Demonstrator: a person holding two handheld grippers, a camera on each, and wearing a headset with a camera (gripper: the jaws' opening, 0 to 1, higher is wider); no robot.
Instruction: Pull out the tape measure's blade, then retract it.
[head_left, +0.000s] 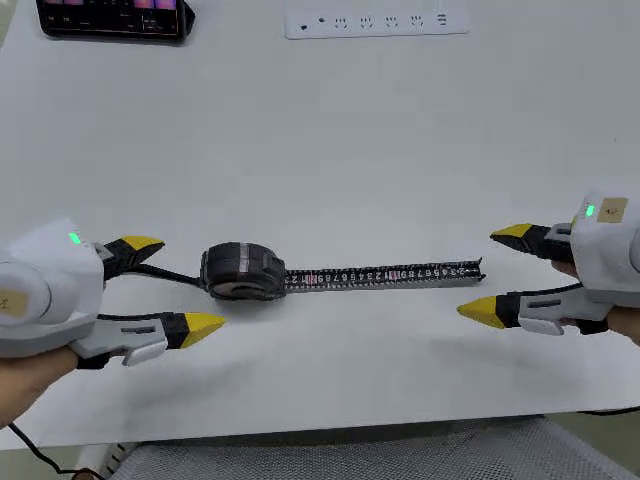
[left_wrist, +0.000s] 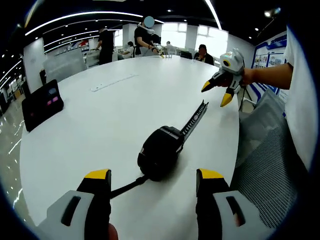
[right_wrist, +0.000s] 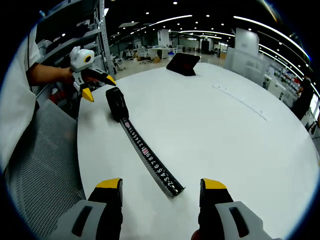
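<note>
A wide white table (head_left: 330, 130) is seen from above. A black tape measure (head_left: 262, 276) is set on it near the near edge, a little left of the middle, with its length running along that edge. A left gripper (head_left: 180, 283) is held just beside the case (head_left: 236, 268) on its left. A right gripper (head_left: 488, 271) is held just beyond the blade's free end on the right. The yellow-tipped jaws of both are spread apart, and nothing is gripped by either. From this the pulling-out is judged to be done, and the retracting is judged to be the step in hand, though not yet begun. For the next move the case would probably have to be clamped by the left gripper so that it cannot slide. The blade would then be either released at its lock or fed back toward the case by the right gripper, and a fast recoil of the springy strip is to be guarded against. The case is rounded, dark and rubbery-looking. The blade (head_left: 385, 274) is drawn out straight toward the right edge and lies face up on the table, dark with pale numerals and small red marks. A thin dark strap (head_left: 175, 273) is led from the case toward the left gripper's farther jaw; whether it is touched there cannot be told. The blade's tip is closed by a small hook (head_left: 481, 268).
</note>
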